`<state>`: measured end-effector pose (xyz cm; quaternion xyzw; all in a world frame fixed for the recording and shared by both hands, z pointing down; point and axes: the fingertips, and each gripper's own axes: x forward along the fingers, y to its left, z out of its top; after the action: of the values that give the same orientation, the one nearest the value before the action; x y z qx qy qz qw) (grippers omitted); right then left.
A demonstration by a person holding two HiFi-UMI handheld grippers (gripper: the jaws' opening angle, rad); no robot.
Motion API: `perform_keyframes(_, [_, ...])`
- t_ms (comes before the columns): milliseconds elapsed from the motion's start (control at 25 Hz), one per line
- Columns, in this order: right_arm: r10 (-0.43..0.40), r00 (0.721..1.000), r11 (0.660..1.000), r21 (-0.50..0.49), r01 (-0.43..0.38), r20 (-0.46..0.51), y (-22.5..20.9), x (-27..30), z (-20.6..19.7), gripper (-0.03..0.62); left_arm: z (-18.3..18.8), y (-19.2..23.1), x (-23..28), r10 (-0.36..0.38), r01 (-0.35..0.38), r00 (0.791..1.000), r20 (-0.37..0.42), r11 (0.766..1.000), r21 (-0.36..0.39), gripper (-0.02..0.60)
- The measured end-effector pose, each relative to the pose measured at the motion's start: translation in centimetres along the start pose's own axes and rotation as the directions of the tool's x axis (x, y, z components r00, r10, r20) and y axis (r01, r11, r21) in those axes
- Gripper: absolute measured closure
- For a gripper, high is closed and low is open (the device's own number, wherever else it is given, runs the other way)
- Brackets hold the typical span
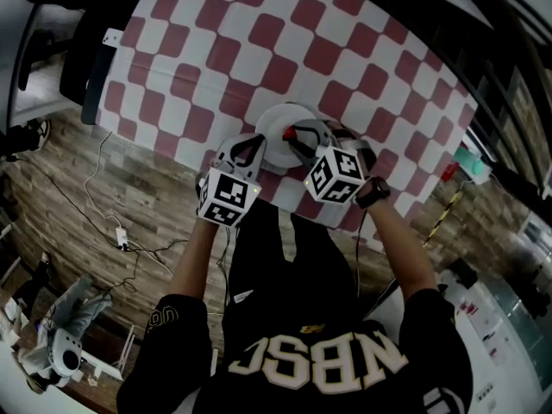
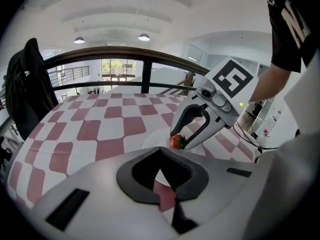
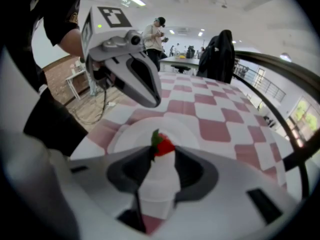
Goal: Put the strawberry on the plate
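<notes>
While strawberry (image 3: 163, 147) sits pinched, plate (image 3: 131, 135) partly hidden.

A red-and-white checkered tablecloth (image 1: 285, 50) is covering the table. A black jacket (image 2: 27, 89) is hanging over a chair back at the table's edge. A small white adapter (image 1: 122, 235) with its cable is lying on the wood-plank floor (image 1: 69, 197). A dark curved railing (image 2: 125, 51) is running behind the table. A person (image 3: 156, 36) is standing in the background.

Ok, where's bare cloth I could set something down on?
The checkered cloth beyond the plate, out to the far edge, is bare. Crowded at the near edge: left gripper by the plate, right gripper holding the strawberry over it.
</notes>
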<state>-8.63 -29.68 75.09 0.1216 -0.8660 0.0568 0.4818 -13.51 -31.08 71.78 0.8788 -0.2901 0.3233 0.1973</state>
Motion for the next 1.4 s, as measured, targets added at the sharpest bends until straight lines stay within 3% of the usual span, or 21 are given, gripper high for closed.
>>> perform_keyframes(320, [0.006, 0.997, 1.000, -0.004, -0.007, -0.083, 0.5, 1.6, -0.7, 0.445, 0.2, 0.9, 0.1, -0.006, 0.006, 1.000, 0.001, 1.000, -0.017, 0.569])
perform_keyframes(520, [0.006, 0.998, 0.999, 0.032, -0.004, -0.067, 0.3, 1.0, -0.5, 0.444, 0.6, 0.7, -0.3, 0.000, 0.000, 1.000, 0.008, 1.000, -0.009, 0.569])
perform_keyframes(720, [-0.056, 0.998, 0.997, 0.046, 0.057, -0.022, -0.3, -2.0, 0.2, 0.444, 3.1, -0.5, -1.7, 0.031, -0.031, 0.998, 0.054, 0.999, 0.009, 0.569])
perform_keyframes(960, [-0.157, 0.978, 0.950, 0.291, 0.111, 0.140, -0.4, -8.4, 2.0, 0.445, 5.1, -4.0, -4.6, 0.031, -0.030, 0.996, 0.081, 0.999, -0.014, 0.569])
perform_keyframes(1080, [-0.241, 0.945, 0.923, 0.353, 0.152, 0.223, -0.6, -12.4, 3.7, 0.453, 7.7, -5.0, -6.3, 0.070, -0.063, 0.986, 0.151, 0.997, -0.052, 0.569])
perform_keyframes(1240, [-0.371, 0.873, 0.889, 0.391, 0.237, 0.316, -1.0, -17.3, 6.8, 0.497, 11.9, -5.4, -9.1, 0.136, -0.115, 0.951, 0.278, 0.989, -0.090, 0.569])
perform_keyframes(1320, [-0.444, 0.821, 0.857, 0.436, 0.273, 0.360, -0.9, -20.4, 8.3, 0.516, 13.8, -6.2, -10.7, 0.162, -0.141, 0.930, 0.331, 0.986, -0.088, 0.569])
perform_keyframes(1400, [-0.519, 0.748, 0.818, 0.495, 0.293, 0.413, -1.2, -24.1, 9.5, 0.536, 16.0, -7.3, -12.4, 0.186, -0.168, 0.903, 0.388, 0.983, -0.080, 0.569])
